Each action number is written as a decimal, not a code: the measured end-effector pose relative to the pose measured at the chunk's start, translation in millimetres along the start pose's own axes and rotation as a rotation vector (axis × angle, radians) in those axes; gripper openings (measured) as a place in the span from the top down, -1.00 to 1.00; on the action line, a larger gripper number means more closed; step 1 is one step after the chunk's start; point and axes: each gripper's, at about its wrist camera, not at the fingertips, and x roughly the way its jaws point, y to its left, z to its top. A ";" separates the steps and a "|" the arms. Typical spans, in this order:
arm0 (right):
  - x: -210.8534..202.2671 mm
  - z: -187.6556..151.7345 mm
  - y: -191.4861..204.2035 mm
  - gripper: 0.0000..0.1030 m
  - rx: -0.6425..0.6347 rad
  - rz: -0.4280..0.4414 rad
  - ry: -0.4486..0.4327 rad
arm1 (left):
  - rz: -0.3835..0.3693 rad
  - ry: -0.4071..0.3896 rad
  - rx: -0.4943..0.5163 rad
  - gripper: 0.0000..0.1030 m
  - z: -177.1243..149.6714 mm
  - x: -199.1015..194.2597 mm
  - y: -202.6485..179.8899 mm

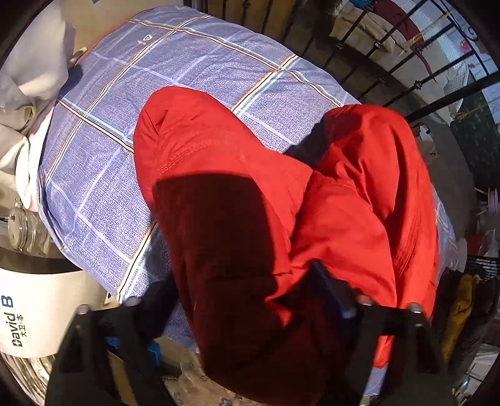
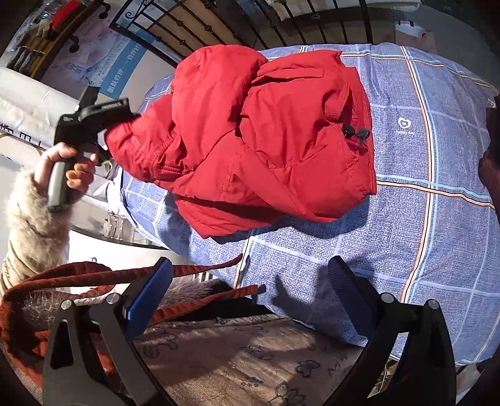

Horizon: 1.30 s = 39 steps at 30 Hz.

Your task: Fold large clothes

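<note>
A red padded jacket (image 2: 265, 134) lies bunched on a blue checked bed cover (image 2: 422, 218). In the right wrist view my left gripper (image 2: 104, 134) sits at the jacket's left edge, shut on a fold of it and held by a hand. In the left wrist view the jacket (image 1: 250, 203) fills the middle, draped between the left gripper's fingers (image 1: 331, 290), with part of it lifted. My right gripper (image 2: 250, 299) is open and empty, hovering over the near edge of the cover, apart from the jacket.
A black metal bed rail (image 2: 281, 22) runs behind the jacket. Grey and white clothes (image 1: 28, 103) lie at the cover's far left. A white drum (image 1: 37, 312) and a glass jar (image 1: 25, 228) stand beside the bed. A floral mat (image 2: 250, 359) lies below.
</note>
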 end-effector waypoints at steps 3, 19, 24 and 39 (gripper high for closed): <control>-13.0 10.3 2.5 -0.90 -0.041 -0.044 -0.030 | -0.005 -0.109 0.040 0.46 -34.9 -19.0 11.8; 56.4 220.3 131.2 -0.77 -0.441 0.146 0.095 | 0.081 -0.090 0.041 0.79 -205.5 -48.4 138.3; 207.0 273.3 143.4 -0.86 -0.315 0.002 0.370 | 0.062 -0.153 0.039 0.79 -203.2 -57.7 134.8; 116.5 254.8 77.0 -0.87 -0.247 0.202 0.361 | 0.188 -0.037 0.088 0.80 -180.2 -5.4 159.6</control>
